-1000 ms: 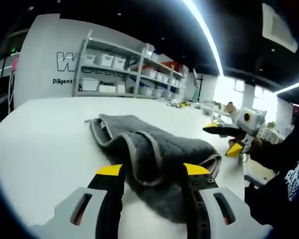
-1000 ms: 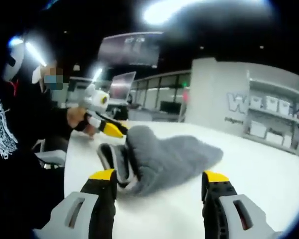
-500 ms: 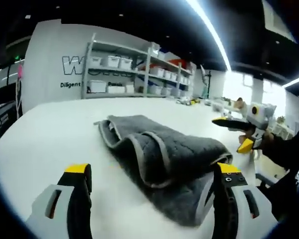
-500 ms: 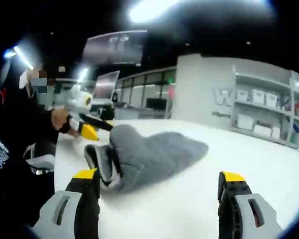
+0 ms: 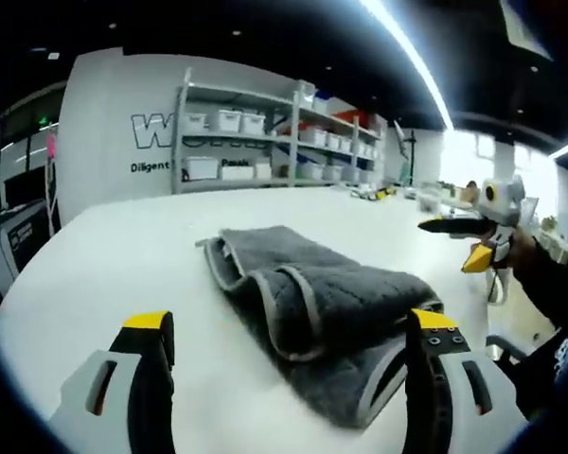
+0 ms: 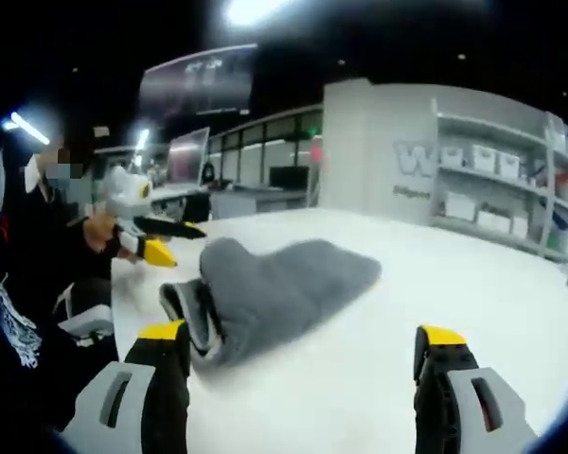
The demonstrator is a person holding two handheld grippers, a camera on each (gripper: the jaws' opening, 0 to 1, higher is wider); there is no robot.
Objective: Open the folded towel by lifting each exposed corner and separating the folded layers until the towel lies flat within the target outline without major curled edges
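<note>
The towel (image 5: 308,307) lay folded on the white desk (image 5: 104,255), bunched into about 2 or 3 thick layers with pale hemmed edges curling at the end nearest the left tongs (image 5: 289,331); it sat close to the desk edge where the person stood, with wide bare surface beyond it toward the far shelves (image 5: 265,132). No target outline could be made out on the desk. The left tongs were released, jaws spread wide, the right-hand jaw just beside or over the towel's near corner and the other over bare desk, gripping nothing. The right tongs (image 6: 303,340) were likewise released, jaws well apart and low over the desk, with the towel (image 6: 275,284) ahead and to their left; the same tool showed in the left gripper view (image 5: 478,241), held up off the desk beside the towel. The step in hand looked like reaching for an exposed corner. To do it well, each tool should probably take only the topmost layer at the hem, not the whole stack, then lift and draw outward across the bare desk so the folds peel apart. Biting too deep would likely drag the whole bundle; pulling 1 corner alone might leave the edge curled.
</note>
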